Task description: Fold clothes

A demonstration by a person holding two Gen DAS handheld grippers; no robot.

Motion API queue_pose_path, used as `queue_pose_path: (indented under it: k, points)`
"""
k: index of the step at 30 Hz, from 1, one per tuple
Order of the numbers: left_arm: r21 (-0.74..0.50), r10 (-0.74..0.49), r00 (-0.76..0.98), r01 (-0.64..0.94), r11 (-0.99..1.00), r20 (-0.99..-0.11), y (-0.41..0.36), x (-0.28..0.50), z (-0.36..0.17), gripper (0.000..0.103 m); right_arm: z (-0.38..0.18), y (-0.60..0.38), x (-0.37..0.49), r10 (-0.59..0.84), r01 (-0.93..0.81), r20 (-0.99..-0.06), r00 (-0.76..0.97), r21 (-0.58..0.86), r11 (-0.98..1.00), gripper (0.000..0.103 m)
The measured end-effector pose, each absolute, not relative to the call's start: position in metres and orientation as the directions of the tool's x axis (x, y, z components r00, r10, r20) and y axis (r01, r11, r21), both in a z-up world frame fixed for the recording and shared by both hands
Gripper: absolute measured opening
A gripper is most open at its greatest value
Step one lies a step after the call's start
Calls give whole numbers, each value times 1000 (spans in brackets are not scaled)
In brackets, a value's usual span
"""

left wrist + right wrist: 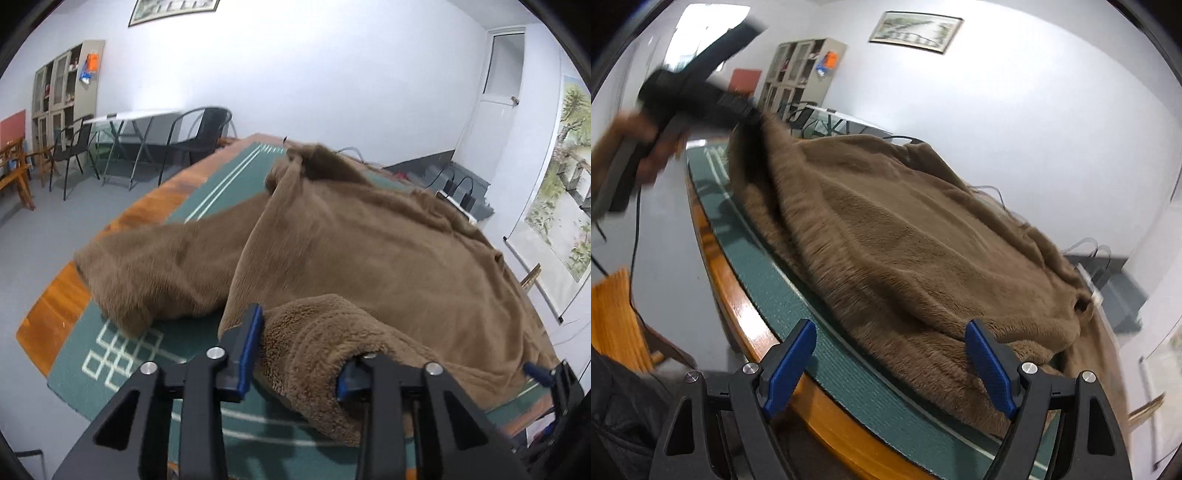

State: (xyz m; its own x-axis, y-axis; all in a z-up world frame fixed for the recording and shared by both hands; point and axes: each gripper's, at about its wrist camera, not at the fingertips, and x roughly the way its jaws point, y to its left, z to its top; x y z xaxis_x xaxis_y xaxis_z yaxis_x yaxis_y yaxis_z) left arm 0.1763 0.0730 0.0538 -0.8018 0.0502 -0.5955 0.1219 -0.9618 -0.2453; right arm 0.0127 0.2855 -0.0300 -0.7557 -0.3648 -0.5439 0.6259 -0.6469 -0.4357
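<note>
A brown fleece garment (369, 251) (905, 240) lies spread over a green patterned mat (122, 354) on a wooden table (55, 314). One sleeve (147, 273) stretches left toward the table edge. My left gripper (299, 363) is shut on a thick roll of the garment's near edge, blue pads pressing it from both sides. In the right wrist view the left gripper (750, 114) holds that corner raised at the far left, a person's hand (646, 147) on its handle. My right gripper (890, 369) stands open above the garment's near hem, nothing pinched; its tip (546, 376) shows at the lower right.
The table's wooden rim (738, 295) runs close to the right gripper. Beyond the table stand black chairs (199, 136), a folding table (129, 114) and a cabinet (62, 85). Grey cases (461, 184) sit behind the garment. A wooden chair (613, 314) is at the near left.
</note>
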Motion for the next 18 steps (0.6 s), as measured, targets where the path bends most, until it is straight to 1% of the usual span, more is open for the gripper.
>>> queue_pose_path:
  k: [2, 8, 10, 11, 12, 14, 15, 17, 18]
  points:
    - [-243, 54, -810, 112, -964, -584, 77, 175, 60, 35, -34, 279, 16, -327, 589, -521, -788, -485, -647, 84]
    - [-248, 52, -839, 100, -964, -541, 83, 175, 81, 35, -32, 268, 2, -224, 465, -446, -867, -560, -686, 84]
    - [-228, 26, -847, 113, -967, -531, 83, 176, 86, 35, -25, 277, 0, -120, 329, -352, -928, -629, -704, 84]
    - [-215, 17, -845, 117, -970, -534, 84, 176, 84, 35, -17, 289, 0, -39, 220, -279, -960, -658, -720, 85]
    - [-202, 7, -843, 120, -972, -537, 85, 175, 83, 35, -10, 299, 4, 3, 168, -251, -968, -657, -735, 85]
    - [-179, -6, -837, 124, -976, -547, 88, 174, 80, 35, 6, 330, -1, 76, 98, -259, -963, -600, -794, 86]
    - [-179, 2, -829, 118, -977, -560, 90, 172, 75, 35, 12, 342, 3, 89, 89, -276, -957, -572, -816, 86]
    - [-178, 8, -817, 115, -977, -577, 93, 170, 67, 35, 18, 364, 4, 100, 78, -313, -944, -507, -858, 86]
    - [-177, 7, -813, 118, -977, -582, 93, 169, 65, 35, 19, 368, 10, 67, 103, -326, -943, -476, -873, 86]
